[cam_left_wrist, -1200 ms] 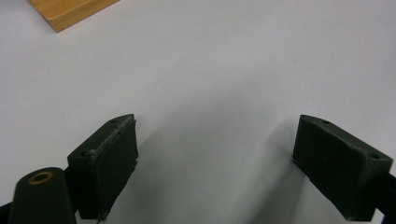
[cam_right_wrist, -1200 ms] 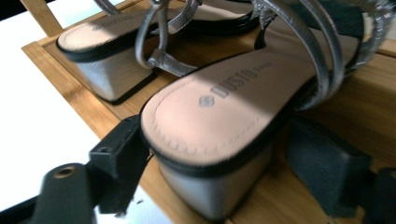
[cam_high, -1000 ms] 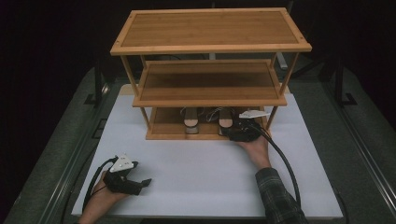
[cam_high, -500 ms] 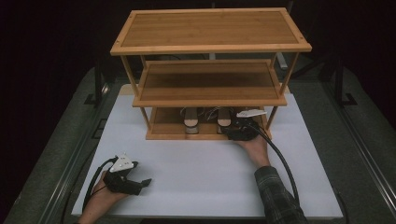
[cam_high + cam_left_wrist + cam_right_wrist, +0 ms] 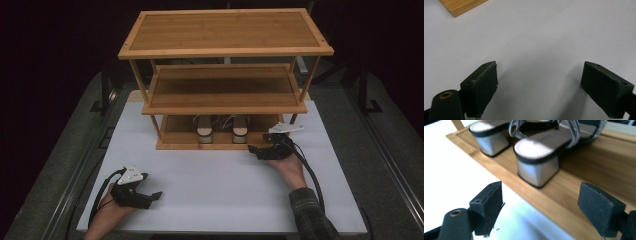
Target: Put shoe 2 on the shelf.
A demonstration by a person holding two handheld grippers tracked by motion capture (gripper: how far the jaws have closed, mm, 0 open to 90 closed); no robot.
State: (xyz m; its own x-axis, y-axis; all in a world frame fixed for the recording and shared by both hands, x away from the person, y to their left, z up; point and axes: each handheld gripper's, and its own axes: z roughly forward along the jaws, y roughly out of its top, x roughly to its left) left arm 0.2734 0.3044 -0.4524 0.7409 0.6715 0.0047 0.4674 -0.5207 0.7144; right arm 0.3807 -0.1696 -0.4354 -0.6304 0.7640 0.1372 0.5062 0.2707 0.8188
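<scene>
A: Left gripper (image 5: 152,196) is noted at about 7 o'clock on the white mat (image 5: 220,190), resting by the near edge. Jaws stand well apart; nothing but bare mat is seen between them in the left gripper view. It is well apart from the rack (image 5: 225,90).

B: And the shoes?

A: Two block-heeled sandals are set side by side on the bottom shelf (image 5: 172,140), heels toward the front: left sandal (image 5: 204,131), right sandal (image 5: 239,129). Both appear settled flat, near the shelf's middle.

B: Right side?

A: Right gripper (image 5: 253,150) is recorded at about 3 o'clock of the shelf's front lip, just off the wood, on the mat. Its jaws have just been opening and nothing is held between them; in the right gripper view the right sandal's heel (image 5: 537,171) stands beyond the pads, apart from them.

B: Step in hand?

A: Judged as release and withdrawal after placing. Next, a clear pull-back toward 6 o'clock is called for, with the pads kept off the shelf lip so the sandal is not nudged.
</scene>
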